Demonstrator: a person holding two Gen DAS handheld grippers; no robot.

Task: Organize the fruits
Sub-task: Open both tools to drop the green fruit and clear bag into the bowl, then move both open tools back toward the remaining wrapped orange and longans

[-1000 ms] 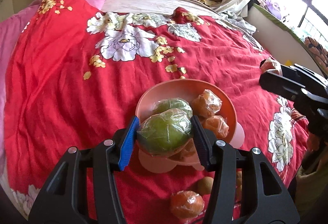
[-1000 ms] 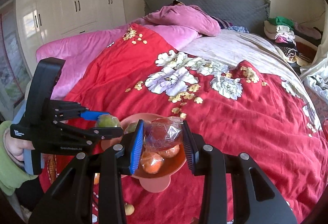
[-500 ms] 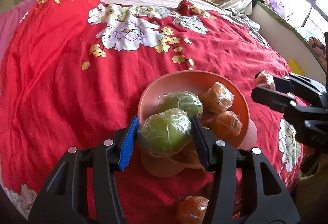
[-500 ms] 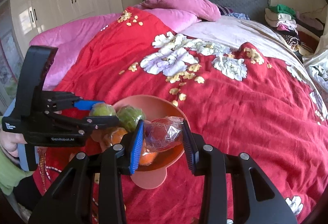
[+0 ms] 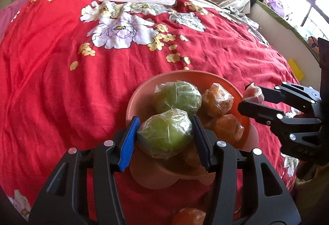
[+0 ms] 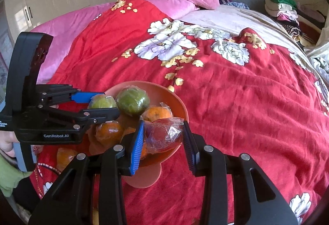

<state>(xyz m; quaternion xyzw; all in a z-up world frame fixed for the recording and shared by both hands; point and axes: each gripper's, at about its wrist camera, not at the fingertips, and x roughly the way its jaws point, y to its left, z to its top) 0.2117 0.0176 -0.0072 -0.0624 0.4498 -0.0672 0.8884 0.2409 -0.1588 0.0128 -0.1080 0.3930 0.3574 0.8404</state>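
My left gripper (image 5: 165, 137) and right gripper (image 6: 163, 143) are matte black frames with triangular cut-outs and round silver screws. Each has ribbed pads, one blue (image 5: 128, 143), the other dark. White "GenRobot.AI" lettering marks the left one's side. My left hand (image 6: 7, 145) wears a light-green sleeve (image 6: 9, 175).

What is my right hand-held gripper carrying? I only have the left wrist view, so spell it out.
Observer: The right hand-held gripper is shut on a red fruit in clear wrap.
Operator: Give me its place against the bowl.
Observer: It hangs over the bowl's near rim, just in front of a wrapped orange.
Operator: Report what's behind my left hand-held gripper.
Observer: A hand in a green sleeve holds it.
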